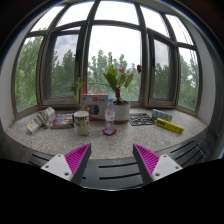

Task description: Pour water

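Gripper view, entry for your reference:

- Hand-held gripper (112, 162): fingers spread apart, holding nothing. Pink pads (76, 158) visible on the inner faces. You hover at the near edge of the bench (110, 145), well short of every item.
- Bottle (109, 118): small, clear, standing upright near the middle of the bench, well beyond your fingers and roughly on their centre line. Judged the likely water source; its water level and its cap cannot be made out.
- Mug (81, 121): pale with a printed pattern, upright, just left of the bottle. Judged the likely receiver.
- Potted plant (118, 97): behind the bottle toward the far edge, leaves rising before the bay window (112, 45).
- Red box (94, 103): behind the mug, at the far edge.
- Packets (40, 121): loose pile toward the left end of the bench.
- Yellow item (169, 126): flat, toward the right end.

Hazards, as judgement only:
- Bottle is narrow and light-looking; a pad arriving off-centre could topple it into the mug or the plant pot.
- Mug stands close beside the bottle; your left finger may strike it on approach.
- If the cap is on, tilting will pour nothing; if off, a hasty lift will spill.
- Grasp has not yet begun.
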Demonstrator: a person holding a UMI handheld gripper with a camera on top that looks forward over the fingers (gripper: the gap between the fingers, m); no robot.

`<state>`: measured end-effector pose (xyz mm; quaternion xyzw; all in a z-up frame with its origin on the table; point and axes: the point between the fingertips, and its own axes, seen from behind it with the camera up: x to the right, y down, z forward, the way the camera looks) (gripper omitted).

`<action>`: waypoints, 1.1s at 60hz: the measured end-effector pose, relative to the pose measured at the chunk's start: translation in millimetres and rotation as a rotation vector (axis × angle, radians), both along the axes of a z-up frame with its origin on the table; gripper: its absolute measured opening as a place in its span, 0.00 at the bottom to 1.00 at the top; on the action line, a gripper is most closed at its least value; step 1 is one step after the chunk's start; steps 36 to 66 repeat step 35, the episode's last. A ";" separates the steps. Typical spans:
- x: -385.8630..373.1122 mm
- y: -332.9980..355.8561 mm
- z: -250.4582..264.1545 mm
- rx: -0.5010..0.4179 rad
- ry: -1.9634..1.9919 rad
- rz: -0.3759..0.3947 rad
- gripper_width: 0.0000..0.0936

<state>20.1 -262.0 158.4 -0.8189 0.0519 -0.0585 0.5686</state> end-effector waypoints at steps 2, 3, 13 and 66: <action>-4.4 -17.6 -0.4 -0.007 0.001 -0.005 0.91; -6.3 -26.0 -0.7 -0.010 0.001 -0.006 0.91; -22.4 -86.5 -3.3 -0.034 -0.001 -0.021 0.91; -30.8 -111.9 17.0 0.010 -0.029 -0.010 0.91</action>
